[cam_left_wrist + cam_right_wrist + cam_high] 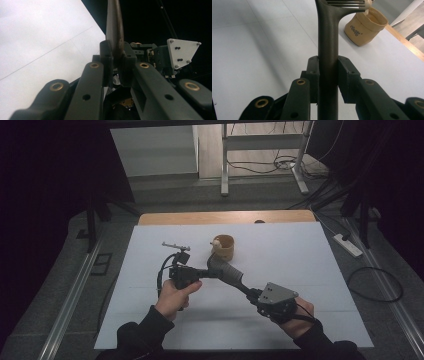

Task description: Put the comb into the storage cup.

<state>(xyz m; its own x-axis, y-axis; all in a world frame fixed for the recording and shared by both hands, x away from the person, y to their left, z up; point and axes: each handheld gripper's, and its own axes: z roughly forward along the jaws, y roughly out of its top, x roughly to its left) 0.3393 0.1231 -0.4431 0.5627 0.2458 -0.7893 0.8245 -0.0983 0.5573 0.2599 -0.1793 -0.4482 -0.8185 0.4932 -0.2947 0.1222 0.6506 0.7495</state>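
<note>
A dark grey comb (226,271) with a long handle hangs above the white sheet (300,265), held between both grippers. My right gripper (251,293) is shut on the handle (328,45); the comb's teeth (345,3) point away from it. My left gripper (206,272) comes in from the left and is shut on the comb's far end, seen edge-on (115,27) between its jaws. Just behind the comb, a tan pouch (223,247) stands upright with a small pale thing at its rim.
A thin grey metal bar (175,245) lies on the sheet behind my left gripper. The wooden table edge (225,217) runs along the back. A power strip (348,245) and cables lie on the floor to the right.
</note>
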